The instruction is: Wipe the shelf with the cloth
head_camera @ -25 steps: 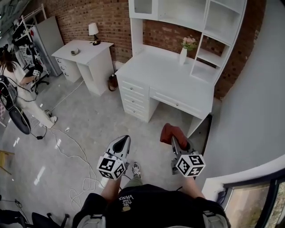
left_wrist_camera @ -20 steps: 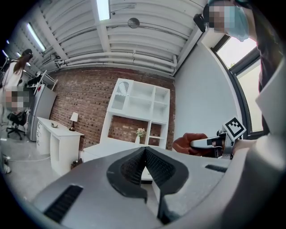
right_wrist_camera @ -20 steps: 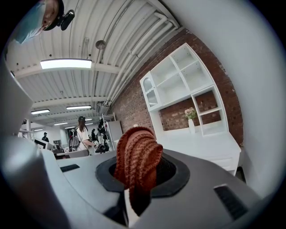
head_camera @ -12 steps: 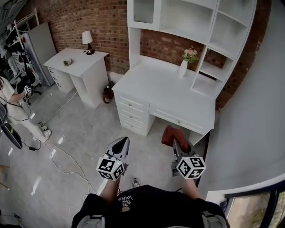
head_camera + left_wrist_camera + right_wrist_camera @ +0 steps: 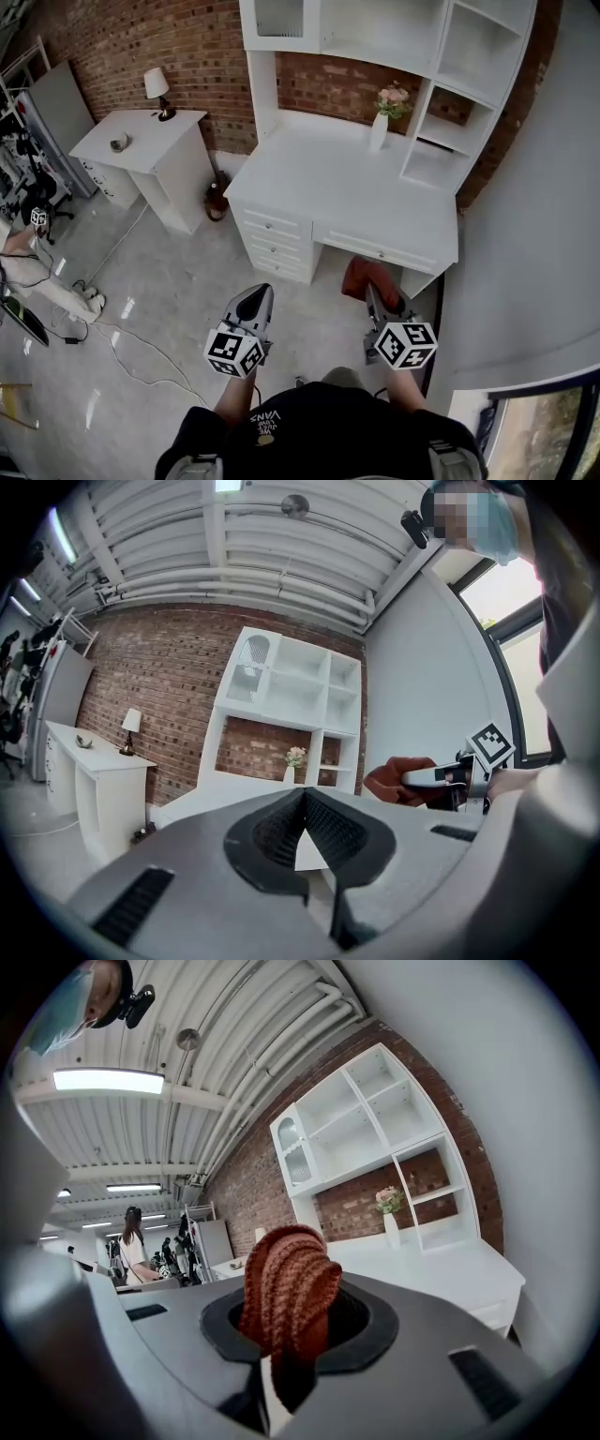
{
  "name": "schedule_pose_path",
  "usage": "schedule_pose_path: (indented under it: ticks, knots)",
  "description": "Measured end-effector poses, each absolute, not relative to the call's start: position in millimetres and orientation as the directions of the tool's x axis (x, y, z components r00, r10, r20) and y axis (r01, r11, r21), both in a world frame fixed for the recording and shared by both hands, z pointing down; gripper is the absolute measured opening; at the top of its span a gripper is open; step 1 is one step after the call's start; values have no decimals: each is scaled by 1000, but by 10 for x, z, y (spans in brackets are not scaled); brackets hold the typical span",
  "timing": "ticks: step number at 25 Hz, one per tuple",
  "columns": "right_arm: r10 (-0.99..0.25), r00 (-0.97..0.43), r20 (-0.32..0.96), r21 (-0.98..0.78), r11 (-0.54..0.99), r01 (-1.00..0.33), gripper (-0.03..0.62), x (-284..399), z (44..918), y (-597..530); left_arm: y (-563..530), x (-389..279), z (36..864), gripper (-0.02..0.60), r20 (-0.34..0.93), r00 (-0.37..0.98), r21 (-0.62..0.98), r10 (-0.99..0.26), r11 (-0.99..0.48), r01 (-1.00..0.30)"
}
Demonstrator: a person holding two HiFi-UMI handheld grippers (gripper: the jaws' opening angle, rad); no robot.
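Observation:
A white desk with a white shelf unit on top stands against the brick wall ahead of me. My right gripper is shut on a rust-red knitted cloth, which bunches up between its jaws. It hovers over the floor in front of the desk's right end. My left gripper is shut with nothing in it, held over the floor left of the right one. In the left gripper view the shelf unit sits ahead and the cloth shows at the right.
A white vase with pink flowers stands on the desk by the shelf unit. A smaller white table with a lamp is at the left. Cables trail across the grey floor. A grey wall closes the right side.
I have moved closer to the desk, which now sits lower and larger in the head view. Both grippers hold the same pose, the cloth still in the right one.

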State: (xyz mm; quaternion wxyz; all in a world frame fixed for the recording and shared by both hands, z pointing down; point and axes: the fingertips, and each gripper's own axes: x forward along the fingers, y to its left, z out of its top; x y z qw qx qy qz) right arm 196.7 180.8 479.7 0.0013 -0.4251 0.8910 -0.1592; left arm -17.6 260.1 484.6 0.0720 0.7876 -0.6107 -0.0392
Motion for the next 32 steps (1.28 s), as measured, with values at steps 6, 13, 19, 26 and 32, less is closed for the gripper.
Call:
schedule_pose_path:
  ticks: [6, 13, 19, 26, 32]
  knots:
    - [-765, -627, 148, -288, 573, -767, 92, 1846, 4873, 1425, 2199, -242, 4999, 8, 52, 284, 183, -957, -270, -945]
    - [-756, -640, 140, -299, 584, -755, 92, 1707, 4958, 679, 1427, -290, 5061, 8, 58, 300, 168, -952, -287, -943]
    - [-739, -660, 139, -294, 605, -740, 92, 1582, 4900, -146, 586, -349, 4937, 8, 51, 295, 149, -954, -285, -947]
    - [-717, -688, 117, -293, 637, -713, 92, 1506, 4817, -1039, -249, -363, 4883, 8, 40, 269, 134, -962, -261, -956]
    - [-704, -704, 94, -281, 660, -697, 92, 1544, 4793, -1576, -805, -296, 4907, 8, 24, 261, 128, -965, -256, -958]
